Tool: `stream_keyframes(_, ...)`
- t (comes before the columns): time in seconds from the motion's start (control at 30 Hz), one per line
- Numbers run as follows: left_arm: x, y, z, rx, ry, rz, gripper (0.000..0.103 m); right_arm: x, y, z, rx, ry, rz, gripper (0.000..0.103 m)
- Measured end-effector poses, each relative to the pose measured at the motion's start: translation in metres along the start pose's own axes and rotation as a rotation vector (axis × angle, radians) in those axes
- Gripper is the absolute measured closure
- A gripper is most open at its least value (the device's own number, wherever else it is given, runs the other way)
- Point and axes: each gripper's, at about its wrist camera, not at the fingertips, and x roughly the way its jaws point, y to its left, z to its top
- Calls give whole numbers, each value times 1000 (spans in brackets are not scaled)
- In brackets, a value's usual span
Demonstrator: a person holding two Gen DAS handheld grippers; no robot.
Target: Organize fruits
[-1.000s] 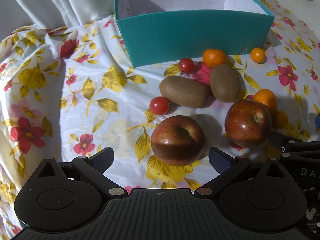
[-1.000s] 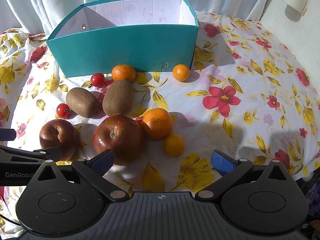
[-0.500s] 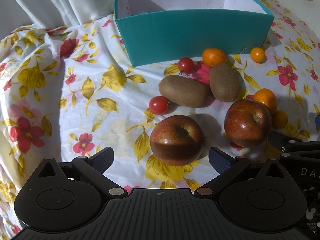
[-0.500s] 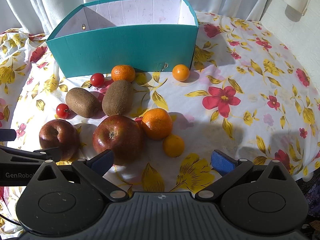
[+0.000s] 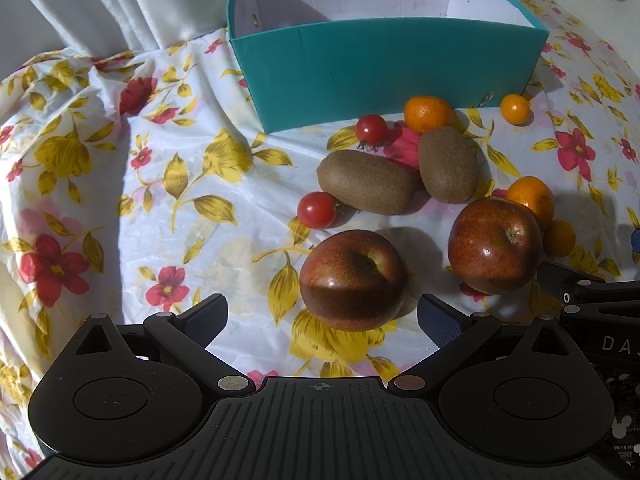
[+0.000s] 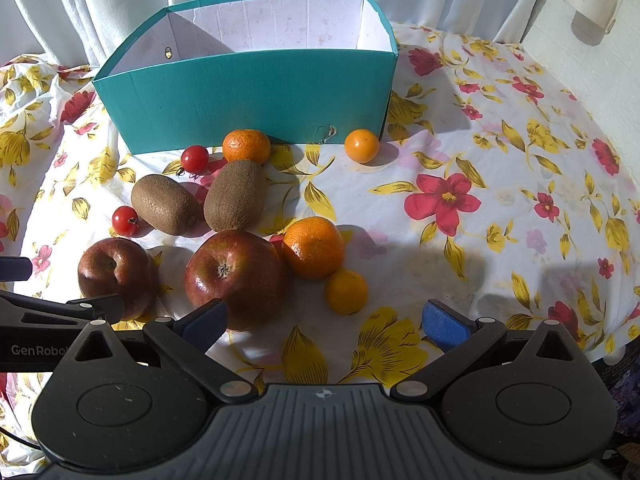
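Both wrist cameras sit low and close over the floral tablecloth [image 5: 120,184], facing the teal box [image 5: 384,76]. The left view looks from further left; both share the two apples, kiwis and tangerines.

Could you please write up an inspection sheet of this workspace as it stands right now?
Surface: floral tablecloth, wrinkled at the left, partly in sun.
Job's things: teal box, open top, nothing seen inside; in front of it two apples, two kiwis, two cherry tomatoes, two mandarins and two small orange fruits, all on the cloth.
Clutter: nothing seen.
Grippers: left gripper open, near apple just ahead of its fingers; right gripper open, empty.
Cables: nothing seen.
Surroundings: white curtain behind the box; pale wall at right.
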Motion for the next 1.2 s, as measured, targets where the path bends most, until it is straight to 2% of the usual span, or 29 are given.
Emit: stream_keyframes(1.2,4,-3,0,2,1,-8,0,2,-1,5,2,-2,4,0)
